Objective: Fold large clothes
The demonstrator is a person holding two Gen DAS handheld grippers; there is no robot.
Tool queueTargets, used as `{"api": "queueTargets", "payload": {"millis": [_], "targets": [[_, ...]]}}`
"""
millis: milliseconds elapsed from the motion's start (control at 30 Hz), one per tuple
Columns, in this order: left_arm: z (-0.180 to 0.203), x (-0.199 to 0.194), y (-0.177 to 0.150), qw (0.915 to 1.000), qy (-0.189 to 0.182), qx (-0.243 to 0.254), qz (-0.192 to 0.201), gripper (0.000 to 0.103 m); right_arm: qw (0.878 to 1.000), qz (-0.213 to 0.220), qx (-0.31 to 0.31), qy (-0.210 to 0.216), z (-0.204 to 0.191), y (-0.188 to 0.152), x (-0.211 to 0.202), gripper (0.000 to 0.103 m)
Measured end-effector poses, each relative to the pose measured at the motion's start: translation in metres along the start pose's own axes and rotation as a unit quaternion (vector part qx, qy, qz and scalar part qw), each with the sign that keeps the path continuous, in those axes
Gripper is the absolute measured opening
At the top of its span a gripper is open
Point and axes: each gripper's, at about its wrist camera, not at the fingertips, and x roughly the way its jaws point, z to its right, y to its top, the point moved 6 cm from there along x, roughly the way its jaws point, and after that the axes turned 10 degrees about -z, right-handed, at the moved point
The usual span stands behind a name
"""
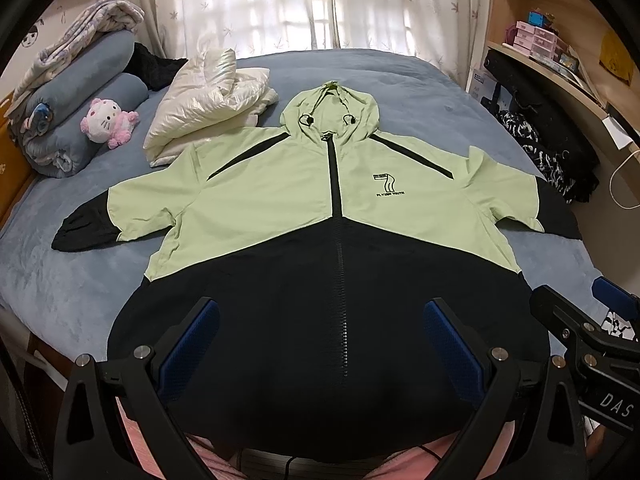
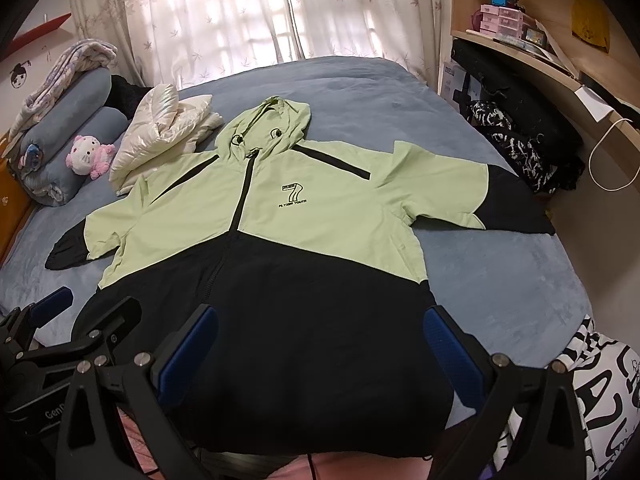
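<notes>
A light green and black hooded jacket (image 1: 304, 208) lies flat, front up and zipped, on the blue bed (image 1: 420, 80), sleeves spread to both sides. It also shows in the right wrist view (image 2: 280, 232). My left gripper (image 1: 320, 320) is open and empty, held above the jacket's black lower part near the hem. My right gripper (image 2: 320, 324) is open and empty, above the hem a little to the right. The right gripper also shows at the right edge of the left wrist view (image 1: 580, 312). The left gripper shows at the lower left of the right wrist view (image 2: 88, 312).
A folded white puffer jacket (image 1: 208, 104) lies left of the hood. Rolled blue bedding (image 1: 80, 120) and a pink plush toy (image 1: 108, 120) sit at the far left. A desk with shelves (image 1: 560, 60) and dark clothes (image 1: 540, 148) stand to the right.
</notes>
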Motion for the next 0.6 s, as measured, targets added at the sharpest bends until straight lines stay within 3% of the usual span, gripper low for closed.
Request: {"api": "queueTargets", "payload": {"millis": [600], "targets": [[-0.0022,-0.0002,-0.0009,1.0000,-0.001,0.000,0.000,0.101,1.000,0.001,-0.004,0.000,-0.0034,-0.0019,-0.0001,0.103]]}}
